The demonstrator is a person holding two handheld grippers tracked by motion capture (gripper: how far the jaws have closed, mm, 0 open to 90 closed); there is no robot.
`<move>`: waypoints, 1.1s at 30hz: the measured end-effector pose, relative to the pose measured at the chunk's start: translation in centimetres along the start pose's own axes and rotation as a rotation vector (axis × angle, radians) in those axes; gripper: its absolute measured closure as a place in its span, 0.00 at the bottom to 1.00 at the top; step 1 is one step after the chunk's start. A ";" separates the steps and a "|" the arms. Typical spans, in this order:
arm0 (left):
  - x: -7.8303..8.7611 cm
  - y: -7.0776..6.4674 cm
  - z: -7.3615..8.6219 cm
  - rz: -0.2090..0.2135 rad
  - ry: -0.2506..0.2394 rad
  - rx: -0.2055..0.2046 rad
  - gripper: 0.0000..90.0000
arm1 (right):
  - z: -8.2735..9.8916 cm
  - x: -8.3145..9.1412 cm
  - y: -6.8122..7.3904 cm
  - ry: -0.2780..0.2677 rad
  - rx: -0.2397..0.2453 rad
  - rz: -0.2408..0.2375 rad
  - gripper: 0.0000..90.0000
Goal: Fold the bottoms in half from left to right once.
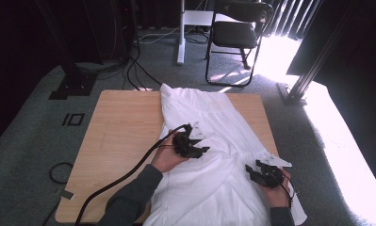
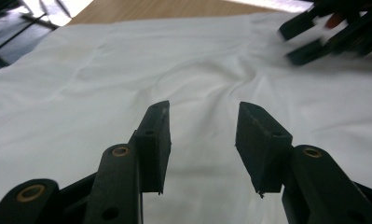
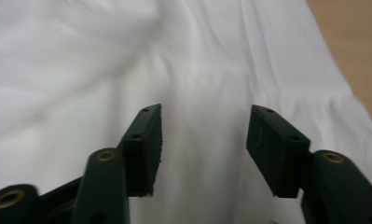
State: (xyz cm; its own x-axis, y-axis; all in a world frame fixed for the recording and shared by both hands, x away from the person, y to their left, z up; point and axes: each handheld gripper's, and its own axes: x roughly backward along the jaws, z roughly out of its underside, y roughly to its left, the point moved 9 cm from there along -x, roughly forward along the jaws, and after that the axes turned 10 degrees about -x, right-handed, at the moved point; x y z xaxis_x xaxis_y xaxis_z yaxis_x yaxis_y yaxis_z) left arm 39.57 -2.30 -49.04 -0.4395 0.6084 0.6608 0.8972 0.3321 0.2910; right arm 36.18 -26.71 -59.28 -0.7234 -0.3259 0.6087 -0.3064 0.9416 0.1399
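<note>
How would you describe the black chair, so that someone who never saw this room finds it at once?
Start at the wooden table with the white garment spread on it, then look past its far edge across the grey carpet. The black chair stands there beside the white post, next to the bright sunlit patch; it alone has a padded seat on thin metal legs.

Garment (image 1: 209,136) on table (image 1: 119,127)

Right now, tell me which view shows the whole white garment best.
The high view: the white garment lies spread from the table's far edge to its near edge, outline visible. The left gripper view and the right gripper view show close-up wrinkled cloth beyond open jaws.
</note>
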 end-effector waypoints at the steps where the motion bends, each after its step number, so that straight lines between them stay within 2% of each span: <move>1: 0.5 0.3 0.8 -0.013 0.001 0.015 0.63 | -0.6 0.4 0.8 -0.018 0.011 -0.022 0.58; 3: 1.6 0.8 2.4 -0.051 0.004 0.041 0.62 | -1.5 0.9 2.6 -0.048 0.031 -0.078 0.64; 7: 3.3 1.5 5.3 -0.105 -0.009 0.102 0.62 | -2.3 1.1 6.3 -0.049 0.098 -0.154 0.67; 13: 5.1 1.5 8.1 -0.138 -0.032 0.172 0.60 | -2.7 0.0 11.2 -0.026 0.166 -0.259 0.65; 14: 5.3 1.5 8.5 -0.143 -0.034 0.180 0.60 | -2.8 -0.6 12.6 -0.012 0.192 -0.289 0.64; 15: 5.5 1.4 8.8 -0.145 -0.038 0.189 0.60 | -2.8 -0.6 12.6 -0.012 0.192 -0.289 0.64; 18: 6.2 1.5 9.8 -0.160 -0.041 0.214 0.60 | -3.0 -1.4 14.7 0.002 0.235 -0.330 0.63; 21: 6.7 1.4 10.5 -0.169 -0.055 0.250 0.60 | -2.7 -2.6 16.4 0.034 0.277 -0.344 0.62; 22: 6.7 1.4 10.5 -0.169 -0.055 0.250 0.60 | -2.7 -2.6 16.4 0.034 0.277 -0.344 0.62; 23: 6.8 1.3 10.8 -0.168 -0.056 0.253 0.60 | -2.4 -3.3 17.0 0.056 0.292 -0.342 0.59; 24: 6.9 1.1 11.2 -0.164 -0.058 0.261 0.59 | -2.0 -4.3 17.4 0.073 0.319 -0.319 0.55; 27: 6.8 1.0 11.5 -0.161 -0.059 0.273 0.59 | -1.9 -4.5 17.5 0.073 0.328 -0.304 0.53; 28: 6.6 0.9 11.8 -0.153 -0.058 0.282 0.59 | -1.7 -4.9 17.6 0.073 0.360 -0.280 0.54; 30: 6.4 0.7 12.1 -0.148 -0.058 0.295 0.59 | -1.4 -5.5 17.8 0.089 0.389 -0.253 0.66; 31: 6.4 0.7 12.3 -0.143 -0.058 0.297 0.59 | -1.4 -5.6 17.8 0.091 0.392 -0.254 0.73; 32: 6.3 0.7 12.4 -0.140 -0.062 0.302 0.59 | -1.3 -5.6 17.8 0.095 0.389 -0.269 0.82; 33: 6.3 0.7 12.5 -0.142 -0.058 0.304 0.59 | -1.4 -5.3 17.9 0.088 0.380 -0.281 0.96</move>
State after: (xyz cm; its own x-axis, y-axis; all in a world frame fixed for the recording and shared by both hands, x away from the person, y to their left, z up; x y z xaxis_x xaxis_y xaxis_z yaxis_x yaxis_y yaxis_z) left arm 36.89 10.78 -53.36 -0.5687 0.5777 0.5855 0.7770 0.6108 0.1522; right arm 35.41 -7.97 -58.90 -0.5300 -0.5397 0.6541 -0.6989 0.7148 0.0235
